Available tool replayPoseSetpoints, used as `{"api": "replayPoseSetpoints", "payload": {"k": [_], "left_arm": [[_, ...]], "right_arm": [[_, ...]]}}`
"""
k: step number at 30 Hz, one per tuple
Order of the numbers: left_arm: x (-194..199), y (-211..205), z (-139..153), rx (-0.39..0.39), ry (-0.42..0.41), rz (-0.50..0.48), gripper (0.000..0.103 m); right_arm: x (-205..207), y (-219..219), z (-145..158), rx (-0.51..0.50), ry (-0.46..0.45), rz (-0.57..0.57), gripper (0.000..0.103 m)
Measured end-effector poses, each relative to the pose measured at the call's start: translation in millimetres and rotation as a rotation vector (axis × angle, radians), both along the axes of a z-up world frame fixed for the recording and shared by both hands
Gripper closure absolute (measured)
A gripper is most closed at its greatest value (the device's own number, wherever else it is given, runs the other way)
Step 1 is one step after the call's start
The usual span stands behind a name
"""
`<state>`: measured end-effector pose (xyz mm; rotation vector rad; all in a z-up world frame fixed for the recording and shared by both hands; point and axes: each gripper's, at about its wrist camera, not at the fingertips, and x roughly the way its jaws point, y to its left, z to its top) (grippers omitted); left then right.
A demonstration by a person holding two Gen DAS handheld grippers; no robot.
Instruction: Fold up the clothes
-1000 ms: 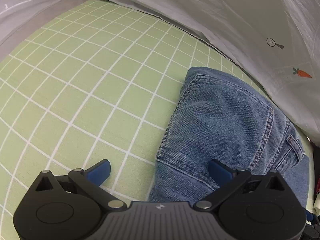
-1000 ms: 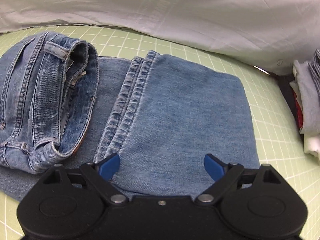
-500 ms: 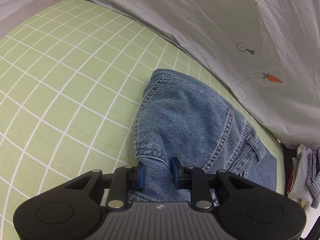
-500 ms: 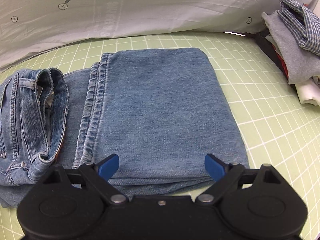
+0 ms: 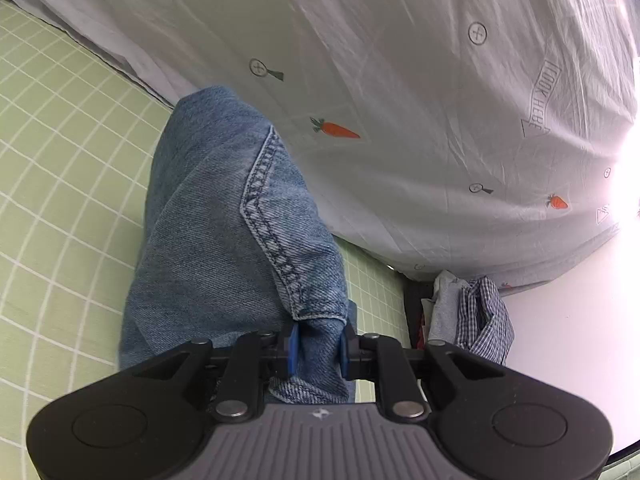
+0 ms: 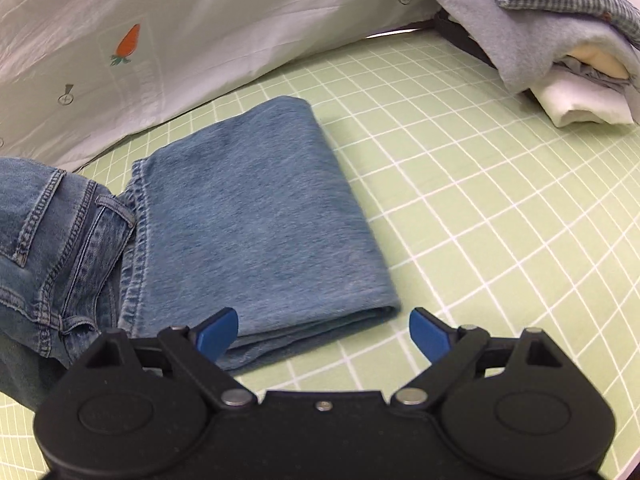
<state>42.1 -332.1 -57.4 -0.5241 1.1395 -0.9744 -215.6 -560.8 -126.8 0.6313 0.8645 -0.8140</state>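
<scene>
Green grid mat (image 6: 460, 184) underneath everything. White sheet with carrot print (image 5: 400, 80) draped along far edge of mat, right behind the denim. Stack of folded clothes (image 6: 560, 40) at far right corner of mat: checked shirt on top, grey piece under it, white at bottom; well apart from the jeans. Same stack visible in left wrist view (image 5: 472, 312), past the lifted denim.

Jeans (image 6: 256, 216) on the mat, leg part folded flat into a rectangle, hem seam along its left side; waistband and belt-loop part bunched at left, raised off the folded part.

Left gripper (image 5: 316, 344): blue pads nearly together, clamped on a fold of the jeans (image 5: 224, 220) near the back pocket corner, denim pulled up and blocking most of the mat view.

Right gripper (image 6: 324, 332): spread wide, nothing between pads; left pad touching or just over near edge of the folded leg, right pad above bare mat.
</scene>
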Motion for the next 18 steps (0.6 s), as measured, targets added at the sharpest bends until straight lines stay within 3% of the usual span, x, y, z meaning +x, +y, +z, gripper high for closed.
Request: {"api": "replayPoseSetpoints", "payload": {"k": [7,12,16,18], "left_arm": [[-23,-94,-31,-0.030,0.089,-0.086,0.083],[-28,-149,-96,0.062,0.269,-0.039,0.083],[-32,-169,-121,0.096,0.333,-0.002,0.081],[-32,-172,-118,0.108,0.319,-0.013,0.080]], "right_arm": [[-40,-59,-13,0.060,-0.004,-0.093,0.010],[-55,-100,-27,0.101,-0.002,-0.136,0.010],[-49,-117,-37,0.112,0.004,-0.130,0.007],[-44,-123,-41,0.111,0.006,-0.123,0.006]]}}
